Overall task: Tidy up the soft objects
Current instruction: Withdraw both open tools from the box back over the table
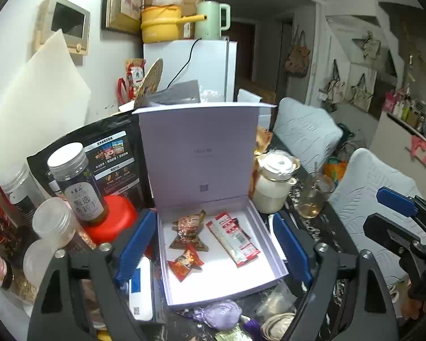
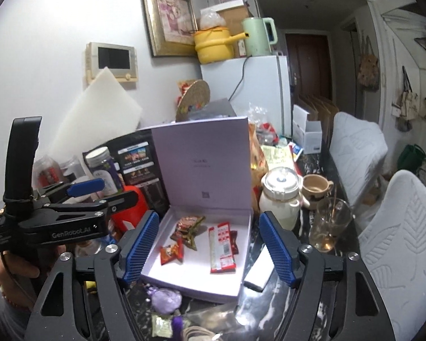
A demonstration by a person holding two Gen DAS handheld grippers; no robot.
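Currently both hovering above open white box (image 1: 269,244), lid propped upright. Left gripper (image 1: 215,247) jaws apart, nothing between. Right gripper (image 2: 210,247) same: spread wide, empty. Inside box: brown candy wrapper (image 1: 189,228), small red snack packet (image 1: 184,264), long red sachet (image 1: 233,238), all flat on bottom, apart from each other. Purple pouch (image 1: 221,314) on dark table (image 2: 272,309) just outside box front edge. White teapot (image 2: 281,199) right of box, glass cup (image 2: 331,221) beside it.

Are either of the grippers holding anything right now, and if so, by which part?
Nothing is held. The left gripper and right gripper both stand open above the white box, with no snack packet between their pads.
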